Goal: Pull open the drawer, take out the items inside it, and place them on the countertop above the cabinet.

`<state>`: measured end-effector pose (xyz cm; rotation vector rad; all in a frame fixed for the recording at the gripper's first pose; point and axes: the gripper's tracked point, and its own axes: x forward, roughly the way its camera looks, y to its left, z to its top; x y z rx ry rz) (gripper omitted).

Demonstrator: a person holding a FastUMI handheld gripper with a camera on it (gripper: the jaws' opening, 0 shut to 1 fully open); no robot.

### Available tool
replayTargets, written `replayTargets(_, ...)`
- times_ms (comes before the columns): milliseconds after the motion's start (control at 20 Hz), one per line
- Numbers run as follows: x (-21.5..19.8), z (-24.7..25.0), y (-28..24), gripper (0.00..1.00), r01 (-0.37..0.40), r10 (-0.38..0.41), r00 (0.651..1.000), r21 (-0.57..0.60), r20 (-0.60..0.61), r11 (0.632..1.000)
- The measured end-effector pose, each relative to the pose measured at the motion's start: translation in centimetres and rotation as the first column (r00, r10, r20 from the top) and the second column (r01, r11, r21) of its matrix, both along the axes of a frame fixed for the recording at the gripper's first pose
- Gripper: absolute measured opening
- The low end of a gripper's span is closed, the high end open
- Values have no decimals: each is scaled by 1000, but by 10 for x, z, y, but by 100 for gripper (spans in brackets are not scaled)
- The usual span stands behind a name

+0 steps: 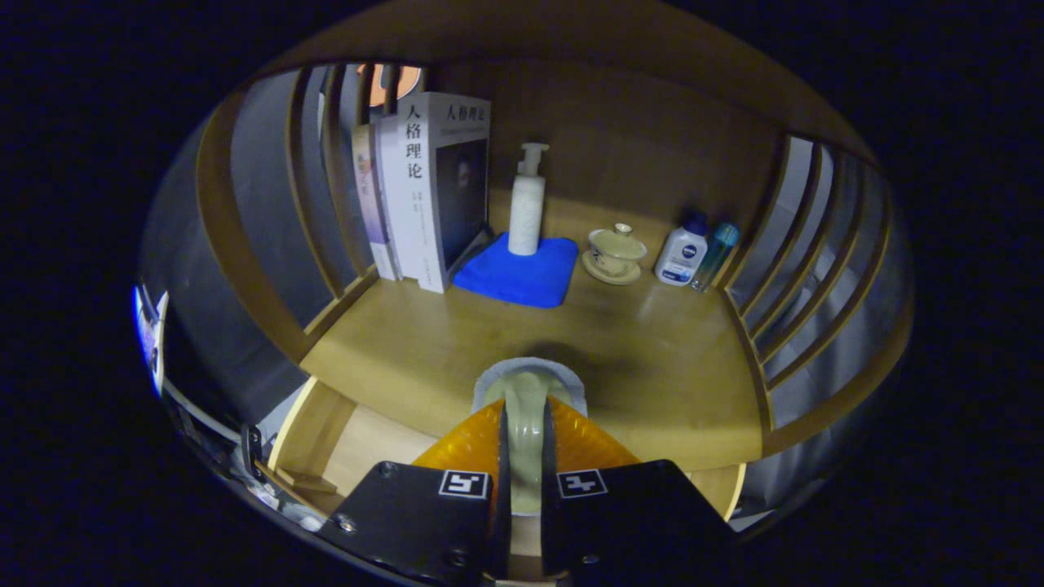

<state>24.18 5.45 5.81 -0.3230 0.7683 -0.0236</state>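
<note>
Gripper (522, 444) clenched on a pale greenish item (526, 408), both fingers pressing its sides; exact object unclear, looks like a curved ceramic piece. It sits between the fingers, long axis running straight ahead toward the countertop (457, 342), hanging over the front edge. Open drawer (359, 444) lies below and behind the fingertips. Blue cloth (522, 273) and lidded cup (616, 253) stand well beyond. Next move probably: forward, down.

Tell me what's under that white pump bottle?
A folded blue cloth lies under the white pump bottle, on the wooden countertop. The cloth hides the wood beneath it. The hand-held gripper grips a pale cup.
</note>
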Motion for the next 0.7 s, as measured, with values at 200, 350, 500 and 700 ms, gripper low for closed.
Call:
replayTargets(200,23,2,0,18,18,-18,1000,14,5,1000)
replayTargets(350,34,-3,-1,18,32,-31,999,21,-6,999)
replayTargets(500,40,-14,-2,18,52,-50,998,52,-26,997)
replayTargets(700,49,-23,-10,18,86,-85,996,98,-13,991)
